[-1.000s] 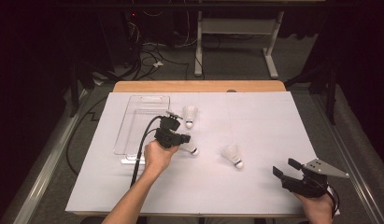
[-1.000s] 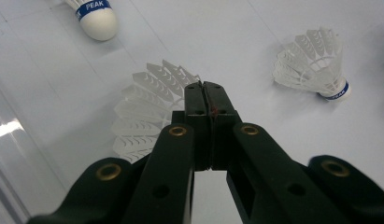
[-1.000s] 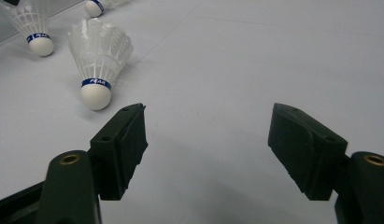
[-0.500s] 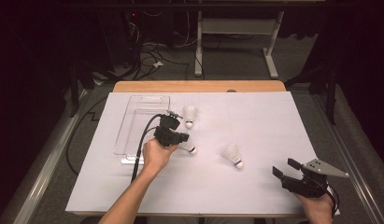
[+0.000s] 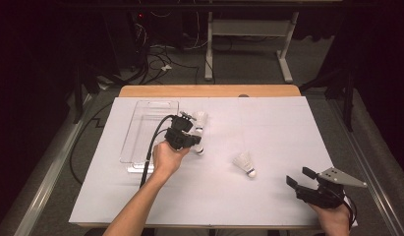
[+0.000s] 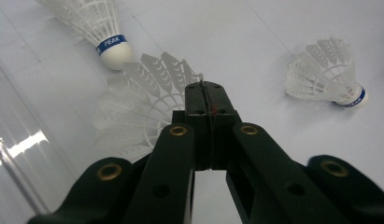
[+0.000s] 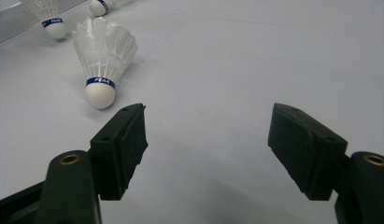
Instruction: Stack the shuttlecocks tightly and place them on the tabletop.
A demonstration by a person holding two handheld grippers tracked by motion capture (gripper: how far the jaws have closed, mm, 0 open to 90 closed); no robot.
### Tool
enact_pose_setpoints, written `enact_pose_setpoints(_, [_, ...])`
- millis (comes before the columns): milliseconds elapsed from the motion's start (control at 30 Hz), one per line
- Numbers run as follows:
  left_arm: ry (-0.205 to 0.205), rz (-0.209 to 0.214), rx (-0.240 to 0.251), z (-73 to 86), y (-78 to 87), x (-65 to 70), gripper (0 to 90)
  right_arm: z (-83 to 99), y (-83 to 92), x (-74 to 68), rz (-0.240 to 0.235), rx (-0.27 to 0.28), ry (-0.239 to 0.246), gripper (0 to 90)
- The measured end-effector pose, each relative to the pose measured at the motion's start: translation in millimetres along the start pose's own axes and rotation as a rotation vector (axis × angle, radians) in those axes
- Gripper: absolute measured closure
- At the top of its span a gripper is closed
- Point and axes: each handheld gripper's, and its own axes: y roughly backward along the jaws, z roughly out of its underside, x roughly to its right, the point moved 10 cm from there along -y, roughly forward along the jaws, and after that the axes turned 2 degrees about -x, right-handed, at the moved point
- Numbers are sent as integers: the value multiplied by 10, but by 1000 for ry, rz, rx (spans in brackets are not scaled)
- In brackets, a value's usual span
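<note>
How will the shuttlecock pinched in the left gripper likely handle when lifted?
Probably very light: the shuttlecock is thin white feathers. The left gripper pinches the skirt edge, which likely bends or crushes easily. Set down, its round cork end may let it roll.

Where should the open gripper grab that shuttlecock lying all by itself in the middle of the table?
Grip the lone shuttlecock by its round white cork, just under the blue band. It lies on its side with the cork pointing toward the right gripper, so come from that side, one jaw on each side. The feathers look thin and would probably bend.
</note>
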Motion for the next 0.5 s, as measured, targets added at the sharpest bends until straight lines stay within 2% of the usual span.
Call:
enact_pose_setpoints(333, [-29,-58,-7,-125,13,-61,896,3,-8,1,-8,-3,1,282])
enact_pose_setpoints(500, [-24,-70,0,-181,39,-96,895,0,-1,-2,-9,1,1,282])
